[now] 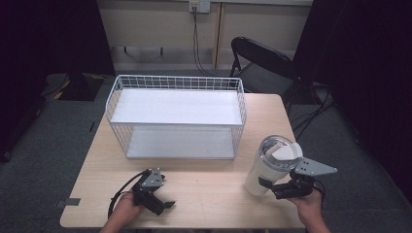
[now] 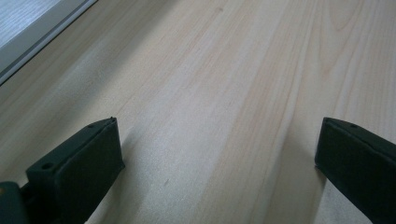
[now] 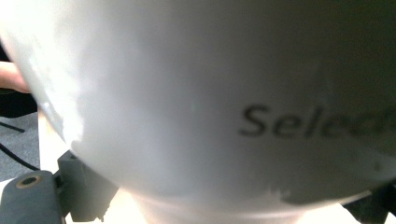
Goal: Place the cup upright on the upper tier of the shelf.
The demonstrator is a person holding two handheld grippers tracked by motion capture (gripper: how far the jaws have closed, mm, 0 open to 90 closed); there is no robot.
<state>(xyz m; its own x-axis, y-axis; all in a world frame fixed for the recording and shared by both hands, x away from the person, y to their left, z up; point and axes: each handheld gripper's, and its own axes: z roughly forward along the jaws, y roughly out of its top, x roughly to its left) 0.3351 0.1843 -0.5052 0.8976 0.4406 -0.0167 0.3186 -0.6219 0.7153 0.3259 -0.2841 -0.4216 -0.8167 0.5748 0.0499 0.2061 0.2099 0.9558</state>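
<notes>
Right gripper (image 1: 274,187) clamped on white tumbler (image 1: 267,165), lower right of high view; left gripper (image 1: 165,204) open, holding nothing, lower left.

High view: tumbler upright on wooden table (image 1: 209,187), near its right edge, gripper at its lower body; white wire basket (image 1: 176,116) mid-frame, well apart from both. Left gripper view: jaws wide apart low over bare table (image 2: 224,93), basket edge (image 2: 32,32) upper left corner. Right gripper view: tumbler wall (image 3: 187,93) right up against lens, blurred "Selec" lettering at right, a jaw at lower left against it.
</notes>
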